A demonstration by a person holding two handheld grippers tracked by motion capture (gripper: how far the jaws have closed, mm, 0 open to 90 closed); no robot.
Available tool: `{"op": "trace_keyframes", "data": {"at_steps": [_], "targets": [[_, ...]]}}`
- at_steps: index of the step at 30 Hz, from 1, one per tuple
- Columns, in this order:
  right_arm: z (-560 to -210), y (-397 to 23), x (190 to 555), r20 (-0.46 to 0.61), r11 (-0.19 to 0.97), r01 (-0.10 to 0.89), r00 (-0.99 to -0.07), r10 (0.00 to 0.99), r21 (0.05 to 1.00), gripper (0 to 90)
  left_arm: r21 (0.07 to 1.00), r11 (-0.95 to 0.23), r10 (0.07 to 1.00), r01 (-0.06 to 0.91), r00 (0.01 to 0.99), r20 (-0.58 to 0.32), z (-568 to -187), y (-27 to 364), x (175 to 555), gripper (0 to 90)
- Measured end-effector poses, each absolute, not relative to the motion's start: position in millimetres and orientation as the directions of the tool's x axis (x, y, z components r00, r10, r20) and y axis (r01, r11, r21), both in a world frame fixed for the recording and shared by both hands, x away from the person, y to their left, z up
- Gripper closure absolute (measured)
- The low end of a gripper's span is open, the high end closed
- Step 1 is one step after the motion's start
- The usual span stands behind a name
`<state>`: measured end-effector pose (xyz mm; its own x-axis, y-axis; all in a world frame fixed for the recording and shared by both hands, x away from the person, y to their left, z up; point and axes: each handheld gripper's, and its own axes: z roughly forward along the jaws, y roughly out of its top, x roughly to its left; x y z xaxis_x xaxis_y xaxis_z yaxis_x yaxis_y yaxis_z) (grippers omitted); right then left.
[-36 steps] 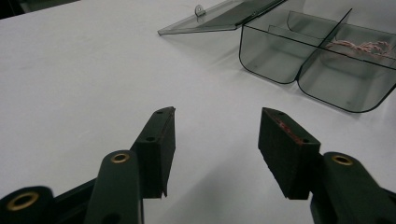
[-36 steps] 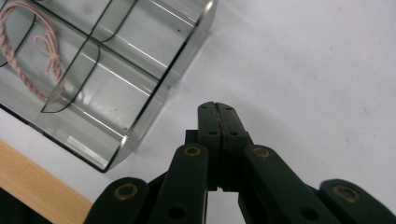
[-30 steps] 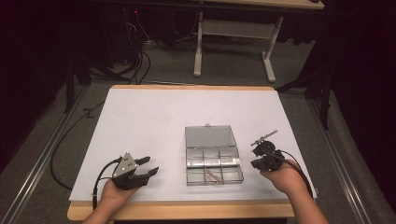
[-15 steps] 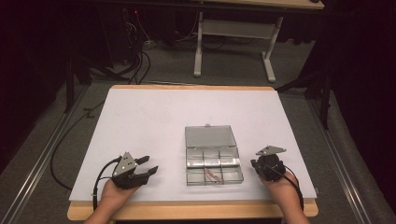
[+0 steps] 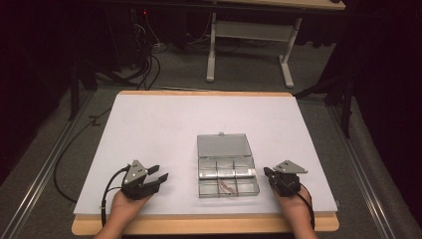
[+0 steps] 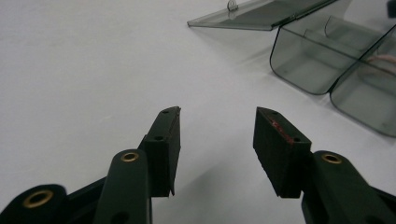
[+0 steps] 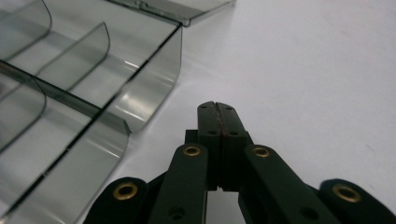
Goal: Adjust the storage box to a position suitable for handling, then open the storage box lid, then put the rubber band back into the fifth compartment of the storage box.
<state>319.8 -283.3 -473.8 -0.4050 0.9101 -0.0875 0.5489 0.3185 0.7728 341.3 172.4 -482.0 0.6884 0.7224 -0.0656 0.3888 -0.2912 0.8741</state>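
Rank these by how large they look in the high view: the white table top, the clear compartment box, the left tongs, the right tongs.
1. White table top, largest by far.
2. Clear compartment box, lid open.
3. Left tongs and right tongs: these look about alike, so no ranking between them.

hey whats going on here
A person at a white table holds a gripper in each hand, either side of a clear compartment box with its lid open. The left gripper is open, jaws just closing, nothing between them. The right gripper is shut and empty beside the box.
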Motion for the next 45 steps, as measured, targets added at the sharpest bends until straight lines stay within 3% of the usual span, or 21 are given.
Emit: {"op": "trace_keyframes", "data": {"at_steps": [8, 14, 25, 45], "targets": [[-474.5, -278.5, 324.0, -0.079, 0.306, 0.518, -0.414, 0.907, 0.799, 90.0, 0.895, -0.266, 0.729, 0.357, 0.682, -0.055, -477.7, 158.6, 341.0, 57.8], [-475.9, -271.2, 329.6, -0.075, 0.312, 0.516, -0.429, 0.9, 0.798, 90.0, 0.886, -0.275, 0.701, 0.373, 0.709, -0.081, -476.5, 132.6, 343.9, 72.0], [-478.2, -264.5, 330.7, -0.082, 0.341, 0.505, -0.466, 0.881, 0.793, 90.0, 0.858, -0.304, 0.709, 0.414, 0.7, -0.087, -482.4, 93.0, 349.1, 87.8], [-478.1, -252.7, 323.5, -0.073, 0.357, 0.498, -0.502, 0.862, 0.79, 90.0, 0.843, -0.311, 0.688, 0.438, 0.716, -0.118, -483.5, 86.3, 344.4, 90.0]]}}
